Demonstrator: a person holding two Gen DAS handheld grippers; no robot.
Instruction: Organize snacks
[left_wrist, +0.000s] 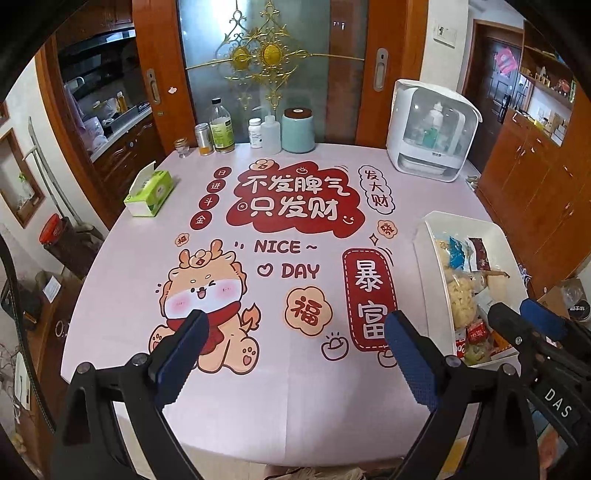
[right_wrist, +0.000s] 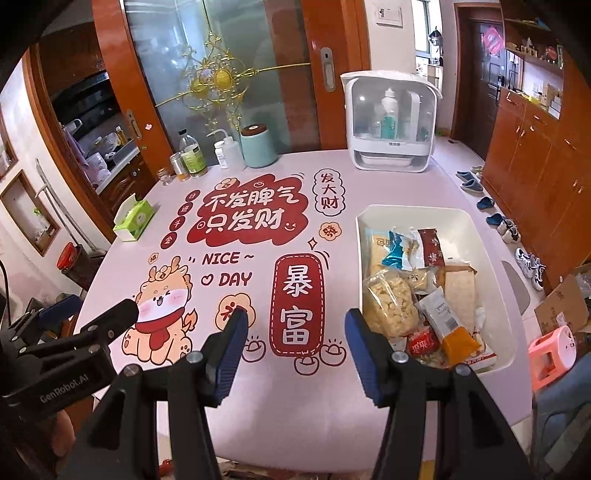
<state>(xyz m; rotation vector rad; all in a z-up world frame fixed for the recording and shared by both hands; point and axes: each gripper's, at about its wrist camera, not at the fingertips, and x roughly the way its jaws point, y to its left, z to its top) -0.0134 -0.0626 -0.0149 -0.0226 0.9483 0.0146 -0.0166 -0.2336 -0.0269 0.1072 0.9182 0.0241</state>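
While you hover over the near edge of the table (right_wrist: 236, 417), your left gripper (left_wrist: 295, 354) and right gripper (right_wrist: 293, 349) both hang with jaws spread wide, holding nothing. Along the far edge stand a glass bottle (right_wrist: 191, 155), a squeeze bottle (right_wrist: 232, 151) and a mint canister (right_wrist: 257, 145), with a white dish cabinet (right_wrist: 390, 123) at the far right corner. A tissue box (right_wrist: 133, 218) sits near the left edge. You've got open printed cloth across the middle. The white bin (right_wrist: 495, 277) lies along the right edge, packed with snacks: a clear puff bag (right_wrist: 389, 301), an orange-tipped packet (right_wrist: 448, 321) and a small red pack (right_wrist: 423, 341). It's just right of your right gripper, not touching.
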